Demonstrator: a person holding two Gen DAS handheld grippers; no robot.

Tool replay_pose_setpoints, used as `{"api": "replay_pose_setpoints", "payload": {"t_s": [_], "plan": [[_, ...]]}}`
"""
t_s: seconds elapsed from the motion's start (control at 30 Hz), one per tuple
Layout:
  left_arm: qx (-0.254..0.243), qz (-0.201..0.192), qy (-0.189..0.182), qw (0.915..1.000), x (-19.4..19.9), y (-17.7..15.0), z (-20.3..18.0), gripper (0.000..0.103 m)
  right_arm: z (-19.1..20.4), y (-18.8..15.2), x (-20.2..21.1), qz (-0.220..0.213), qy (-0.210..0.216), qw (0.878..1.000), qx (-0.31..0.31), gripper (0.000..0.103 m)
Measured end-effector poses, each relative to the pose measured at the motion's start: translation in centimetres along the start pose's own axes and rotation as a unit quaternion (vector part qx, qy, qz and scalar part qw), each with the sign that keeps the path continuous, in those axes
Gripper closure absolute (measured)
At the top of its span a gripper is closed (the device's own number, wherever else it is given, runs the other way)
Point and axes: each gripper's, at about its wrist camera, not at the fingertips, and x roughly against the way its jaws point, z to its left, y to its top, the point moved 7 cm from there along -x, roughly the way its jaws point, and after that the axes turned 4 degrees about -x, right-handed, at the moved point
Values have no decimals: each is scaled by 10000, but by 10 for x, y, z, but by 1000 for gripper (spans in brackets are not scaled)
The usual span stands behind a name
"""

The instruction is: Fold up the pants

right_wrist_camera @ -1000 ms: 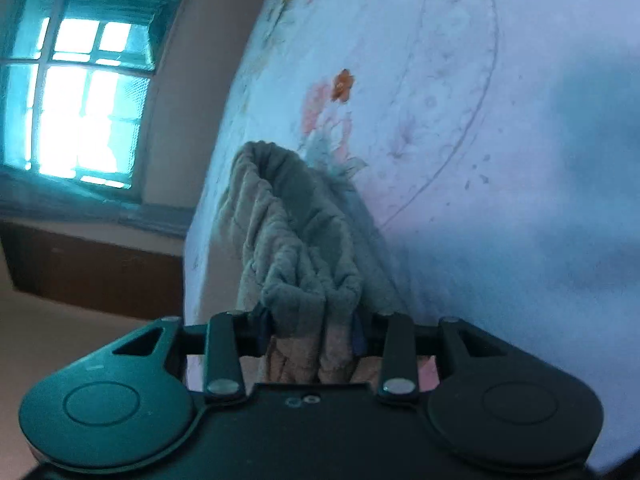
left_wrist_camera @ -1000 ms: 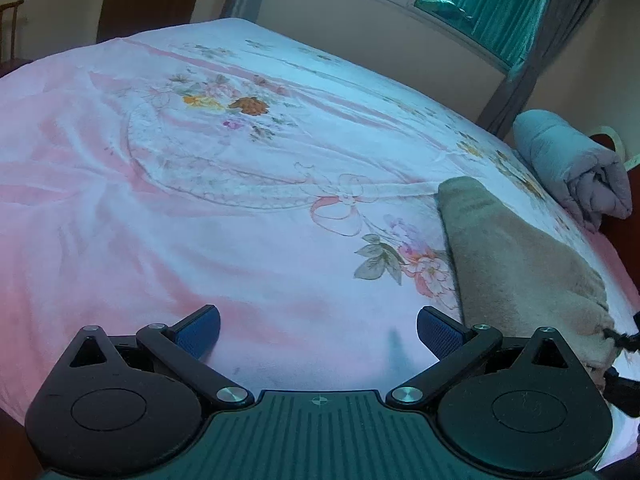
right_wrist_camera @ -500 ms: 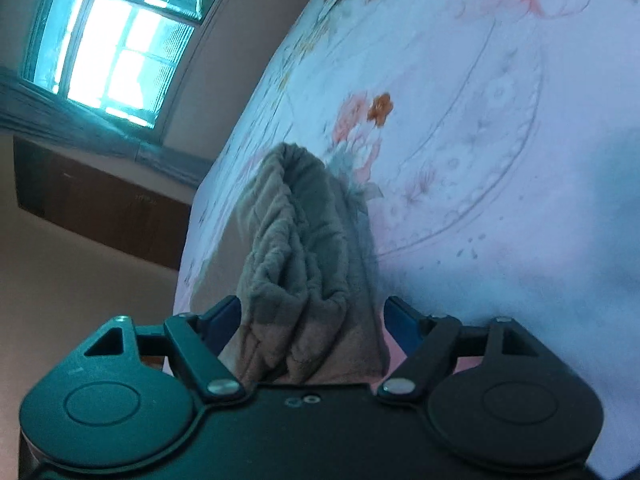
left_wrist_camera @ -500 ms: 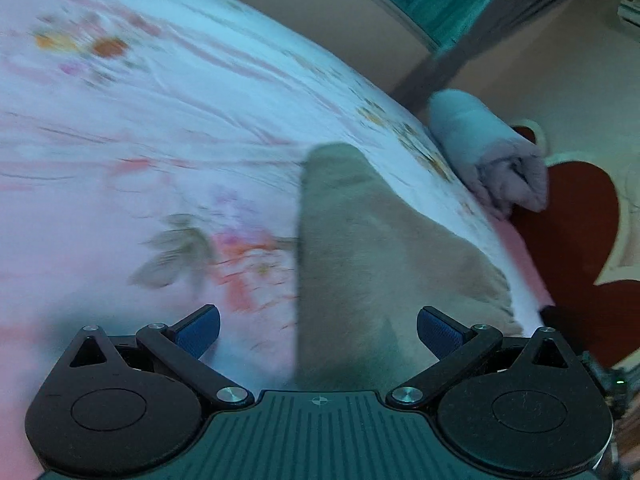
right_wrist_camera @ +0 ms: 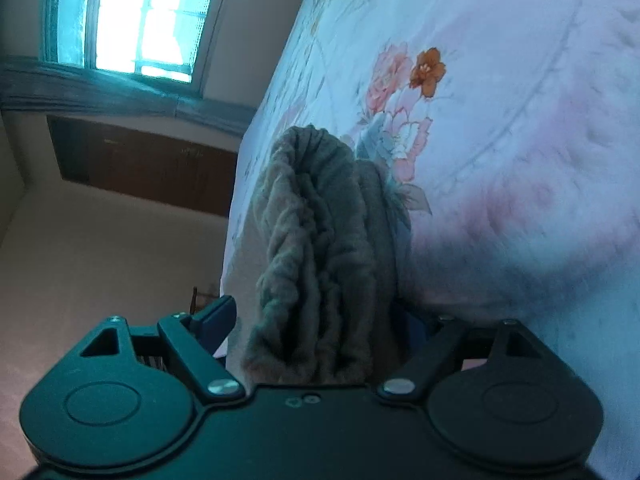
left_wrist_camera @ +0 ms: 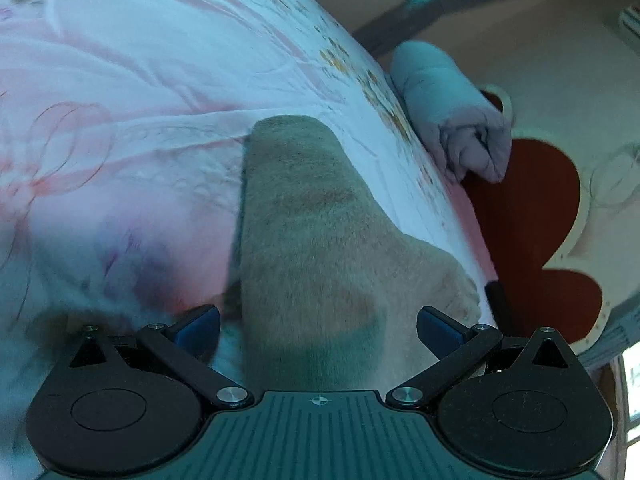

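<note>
The beige fleece pants (left_wrist_camera: 316,232) lie folded in a long strip on the floral bedspread (left_wrist_camera: 120,80). My left gripper (left_wrist_camera: 318,326) is open, its blue fingertips either side of the near end of the pants, just above the fabric. In the right wrist view the gathered waistband end of the pants (right_wrist_camera: 320,248) sits between the fingers of my right gripper (right_wrist_camera: 316,320), which is open; its right fingertip is mostly hidden behind the fabric.
A rolled grey blanket (left_wrist_camera: 452,112) lies at the bed's far right edge. A red heart-shaped headboard (left_wrist_camera: 532,240) stands beyond it. A window (right_wrist_camera: 128,20) and dark wooden cabinet (right_wrist_camera: 144,164) are past the bed's edge.
My right gripper opened and let go of the waistband. My left gripper swung right and closer, from over bare bedspread to astride the pants.
</note>
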Motion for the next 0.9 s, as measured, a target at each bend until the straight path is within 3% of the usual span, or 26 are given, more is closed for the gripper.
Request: {"api": "replay_pose_setpoints", "payload": {"t_s": [0.2, 0.33, 0.4, 0.43, 0.5, 0.57, 0.73, 0.9], "plan": [[-733, 76, 396, 9965, -20, 4, -19, 0, 11, 5, -22, 401, -87, 9987, 306, 24], [-1282, 228, 736, 9888, -26, 5, -33, 2, 16, 5, -32, 581, -233, 9968, 501, 25], [-1683, 347, 985, 9802, -29, 5, -40, 11, 19, 4, -33, 670, -353, 9953, 603, 27], [-1847, 418, 1094, 9758, -30, 5, -43, 14, 20, 5, -33, 694, -408, 9948, 623, 33], [-1979, 468, 1159, 9722, -26, 6, -46, 20, 20, 6, -35, 719, -626, 9932, 672, 47], [-2099, 507, 1190, 9691, -24, 7, -50, 28, 21, 4, -35, 733, -728, 9918, 752, 51], [-2139, 412, 1167, 9690, -19, 12, -54, 54, 36, -4, -40, 663, -831, 9878, 1138, 59], [-2297, 251, 1192, 9656, 1, 8, -60, 69, 62, -11, -43, 544, -688, 9850, 1487, 65]]}}
